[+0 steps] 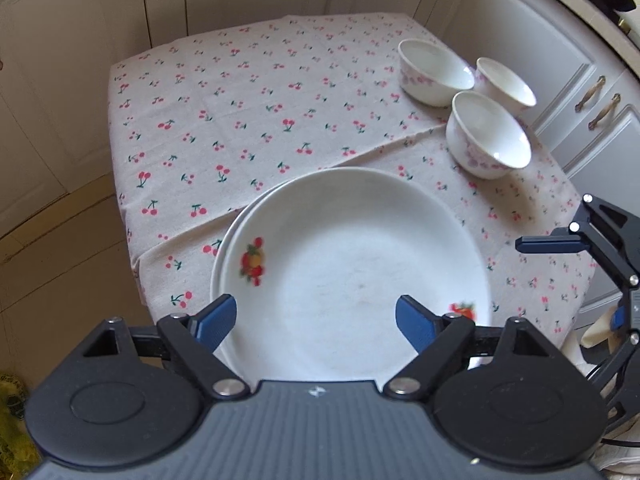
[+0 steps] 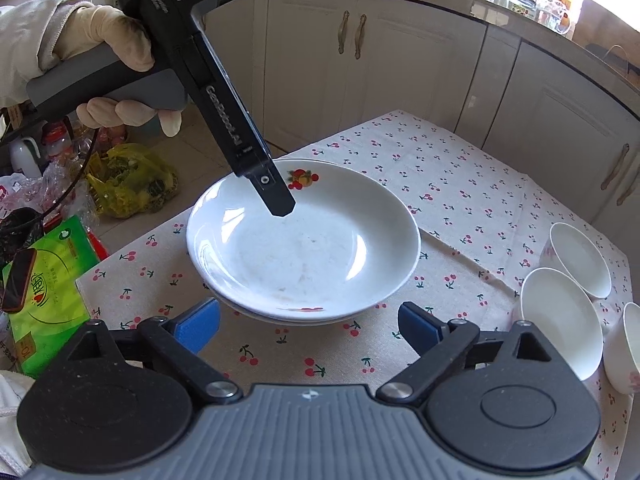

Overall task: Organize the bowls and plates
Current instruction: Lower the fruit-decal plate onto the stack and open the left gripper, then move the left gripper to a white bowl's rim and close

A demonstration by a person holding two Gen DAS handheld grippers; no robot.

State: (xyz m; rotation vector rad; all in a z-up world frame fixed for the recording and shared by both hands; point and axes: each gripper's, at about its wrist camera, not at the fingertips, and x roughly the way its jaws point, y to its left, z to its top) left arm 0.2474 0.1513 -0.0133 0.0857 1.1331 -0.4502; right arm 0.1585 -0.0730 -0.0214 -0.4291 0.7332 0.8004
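A table covered by a cherry-print cloth (image 1: 240,120) is seen from both wrist cameras. Two white plates are stacked on it: the top plate (image 1: 352,264) carries fruit decals on its rim, and the rim of a lower plate (image 1: 218,276) shows beneath at about 9 o'clock in the left wrist view. In the right wrist view the top plate (image 2: 304,248) sits at the centre, with the lower rim showing under it at 6 o'clock.

The left gripper (image 1: 316,322) is held over the near part of the stack; its blue pads stand apart, and nothing is clamped between them. Whether a pad touches the plate rim cannot be told. In the right wrist view this gripper (image 2: 280,204) is seen edge-on, its tip over the plate's far side, and a gloved hand (image 2: 116,52) is wrapped around its handle at 10 o'clock.

The right gripper (image 2: 308,326) is held just short of the stack's near rim, jaws wide apart and empty. It appears at 3 o'clock in the left wrist view (image 1: 592,248).

Three white bowls with pink floral print stand close together: in the left wrist view at 1 to 2 o'clock, a far bowl (image 1: 434,72), a right bowl (image 1: 506,82) and a near bowl (image 1: 490,136). Cabinets (image 2: 360,60) are seen behind the table.
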